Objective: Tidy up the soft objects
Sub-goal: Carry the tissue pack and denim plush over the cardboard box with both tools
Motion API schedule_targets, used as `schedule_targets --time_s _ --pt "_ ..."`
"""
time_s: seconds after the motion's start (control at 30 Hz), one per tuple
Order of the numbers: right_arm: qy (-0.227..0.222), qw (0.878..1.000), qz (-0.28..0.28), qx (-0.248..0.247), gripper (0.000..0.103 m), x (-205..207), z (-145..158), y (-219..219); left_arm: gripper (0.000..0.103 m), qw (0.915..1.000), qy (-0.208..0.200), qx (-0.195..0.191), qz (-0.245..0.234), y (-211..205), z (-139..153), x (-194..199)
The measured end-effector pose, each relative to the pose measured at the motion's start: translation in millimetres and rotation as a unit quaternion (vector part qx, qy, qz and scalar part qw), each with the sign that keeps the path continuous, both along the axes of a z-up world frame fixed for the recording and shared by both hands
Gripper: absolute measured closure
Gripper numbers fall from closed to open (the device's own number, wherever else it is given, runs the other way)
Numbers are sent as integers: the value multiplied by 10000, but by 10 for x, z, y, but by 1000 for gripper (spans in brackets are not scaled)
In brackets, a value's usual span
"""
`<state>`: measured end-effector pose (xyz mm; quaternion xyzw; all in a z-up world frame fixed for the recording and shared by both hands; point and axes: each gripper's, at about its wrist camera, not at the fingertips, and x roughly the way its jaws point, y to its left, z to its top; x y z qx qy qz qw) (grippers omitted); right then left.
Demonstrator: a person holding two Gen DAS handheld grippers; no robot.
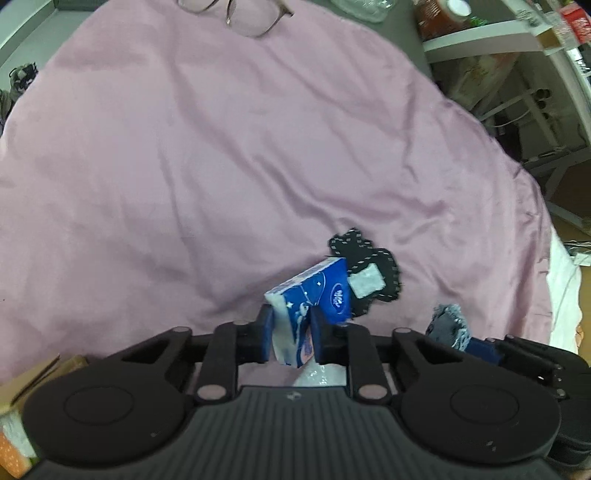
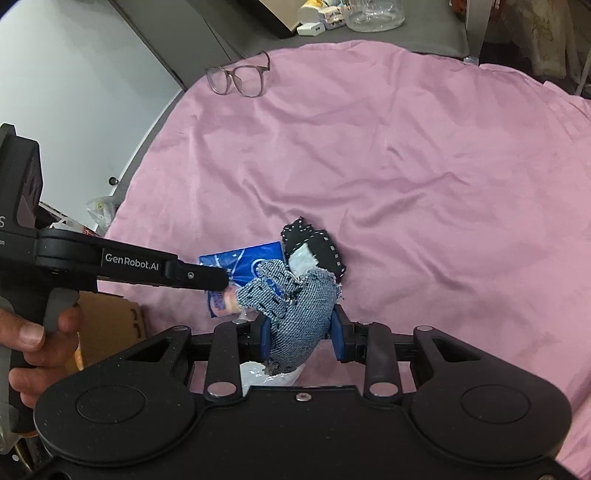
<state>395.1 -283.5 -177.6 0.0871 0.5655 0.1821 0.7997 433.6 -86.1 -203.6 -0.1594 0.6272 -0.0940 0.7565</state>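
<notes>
Pink cloth covers the whole work surface, wrinkled, with a pair of glasses lying folded open near its far edge. The left gripper is clenched on a blue and white tissue pack: its blue pads press the pack's near end from both sides, and the pack tilts up and away from the fingers, lifted off the cloth. From the right wrist view the same pack shows beside the left gripper's black finger, which reaches in from the left, and a person's hand wraps the grip of that tool at the left edge. The right gripper is closed on a blue denim patch with frayed edges and dark stitches; the pads squeeze the bunched fabric between them, and its upper part fans out above the fingers and overlaps the tissue pack in this view. In the left wrist view the denim patch appears only as a small frayed tuft at the lower right. Just beyond both held things a black fabric piece with pale dashed stitching and a light square patch on it lies flat on the cloth. A cardboard box sits at the lower left edge of the left view, and a clear jar and small clutter stand past the cloth's far edge.
</notes>
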Motion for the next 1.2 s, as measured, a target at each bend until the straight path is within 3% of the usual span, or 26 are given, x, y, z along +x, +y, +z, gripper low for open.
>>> schedule_targets --time_s 0.37,0.77,1.2 --pt "-114 9997 -231 42 72 -180 181 -181 87 9997 -200 -93 61 -78 157 -180" --pt "-363 9990 -262 21 72 -301 555 -290 87 9978 -635 161 -72 -183 754 -347" --pt "-366 9990 -242 -65 72 -756 823 -294 87 9953 -909 319 -116 -224 1133 -894"
